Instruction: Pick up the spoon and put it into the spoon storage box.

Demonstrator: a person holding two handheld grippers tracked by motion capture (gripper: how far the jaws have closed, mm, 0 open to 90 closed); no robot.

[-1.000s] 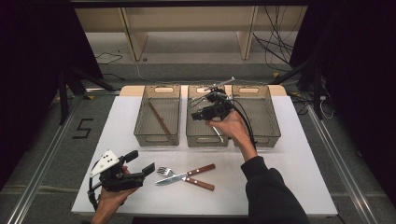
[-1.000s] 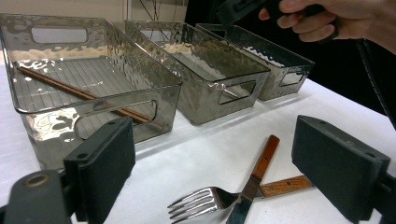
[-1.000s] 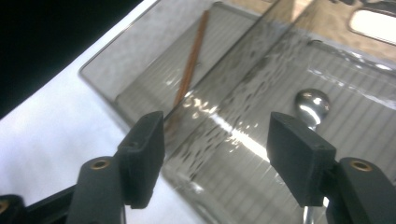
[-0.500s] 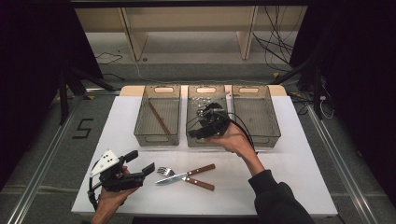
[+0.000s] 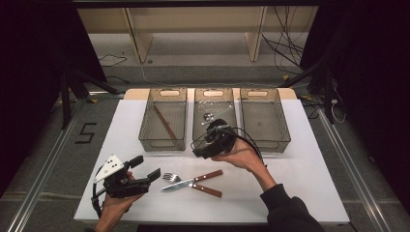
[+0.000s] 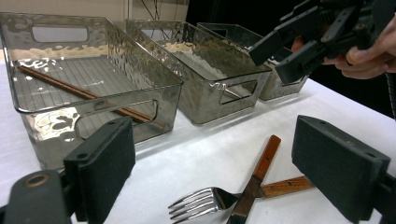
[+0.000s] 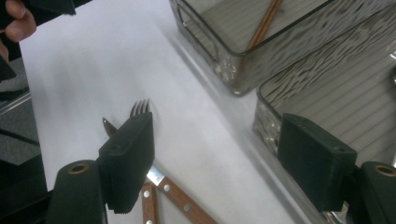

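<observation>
A fork [image 5: 170, 177] and a knife [image 5: 209, 175], both with wooden handles, lie crossed on the white table [image 5: 300, 183]. My left gripper [image 5: 145, 167] rests at the near left of the table, open and empty, its tips toward the fork [image 6: 198, 203] and knife [image 6: 264, 158]. My right gripper [image 5: 199, 147] hangs over the front rim of the middle bin [image 5: 214, 99], tilted toward the cutlery. Its jaws have just been opening and stand open with nothing between them. Below that gripper [image 7: 222, 135] lie the fork's tines [image 7: 140, 106] and the handles [image 7: 182, 200].
Three clear grey bins stand in a row at the back. The left bin [image 5: 145, 130] holds brown chopsticks [image 5: 164, 122], the middle one a small shiny item [image 5: 209, 116], and the right bin [image 5: 285, 133] has a bare floor. Dark floor surrounds the table.
My right gripper has come back from over the middle bin toward the near side and slightly lower, now at the bin's front rim. The left gripper, fork and knife have not moved.
</observation>
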